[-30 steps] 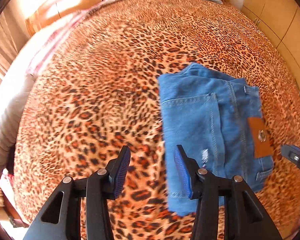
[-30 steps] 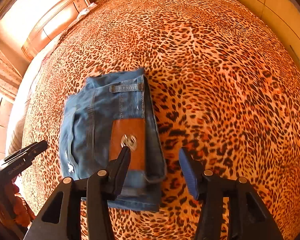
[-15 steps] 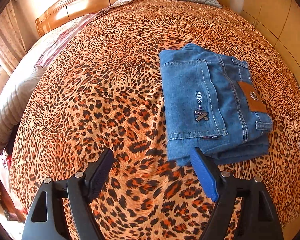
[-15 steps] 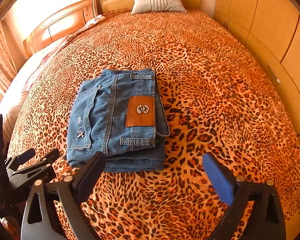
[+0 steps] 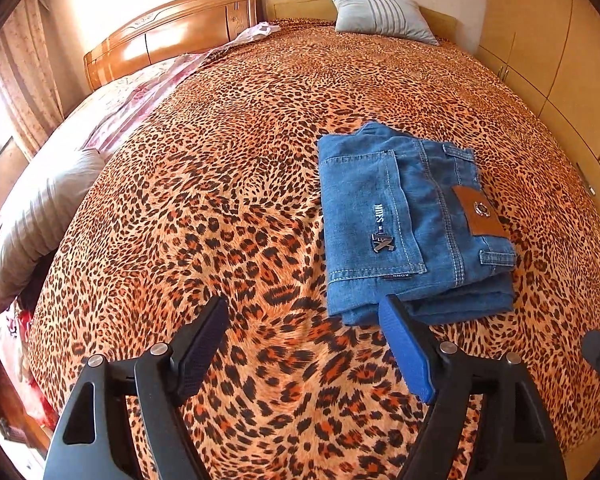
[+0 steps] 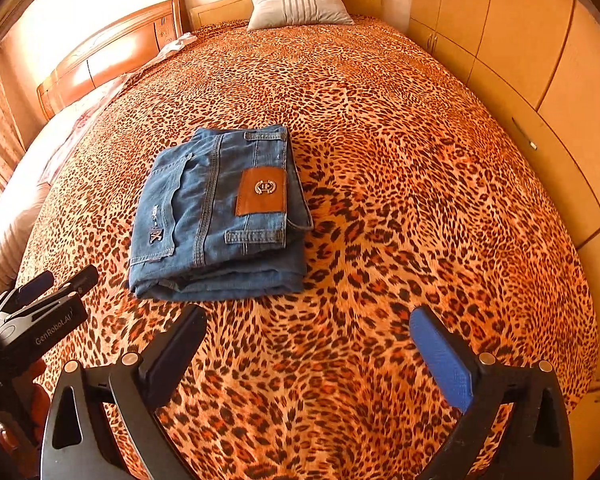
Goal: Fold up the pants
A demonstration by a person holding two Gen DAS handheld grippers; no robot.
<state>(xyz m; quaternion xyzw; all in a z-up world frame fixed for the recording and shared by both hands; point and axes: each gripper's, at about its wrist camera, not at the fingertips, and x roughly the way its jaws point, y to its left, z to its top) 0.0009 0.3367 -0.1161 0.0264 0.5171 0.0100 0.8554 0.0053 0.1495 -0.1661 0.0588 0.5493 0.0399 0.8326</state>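
Observation:
Blue jeans [image 5: 404, 220] lie folded into a compact stack on the leopard-print bed cover [image 5: 220, 200], brown leather patch on top. They also show in the right wrist view [image 6: 216, 216]. My left gripper [image 5: 304, 320] is open and empty, above the cover just short of the stack's near edge. My right gripper [image 6: 306, 328] is open wide and empty, held back from the stack's near right corner. The left gripper also shows at the left edge of the right wrist view [image 6: 48, 288].
A grey striped pillow [image 5: 380, 16] lies at the wooden headboard [image 5: 172, 36]. Pink-white bedding [image 5: 120, 104] runs along the left side. Wardrobe doors [image 6: 520, 40] stand along the right side of the bed.
Both grippers have pulled back and up from the folded jeans and opened wider. The jeans stay flat on the cover.

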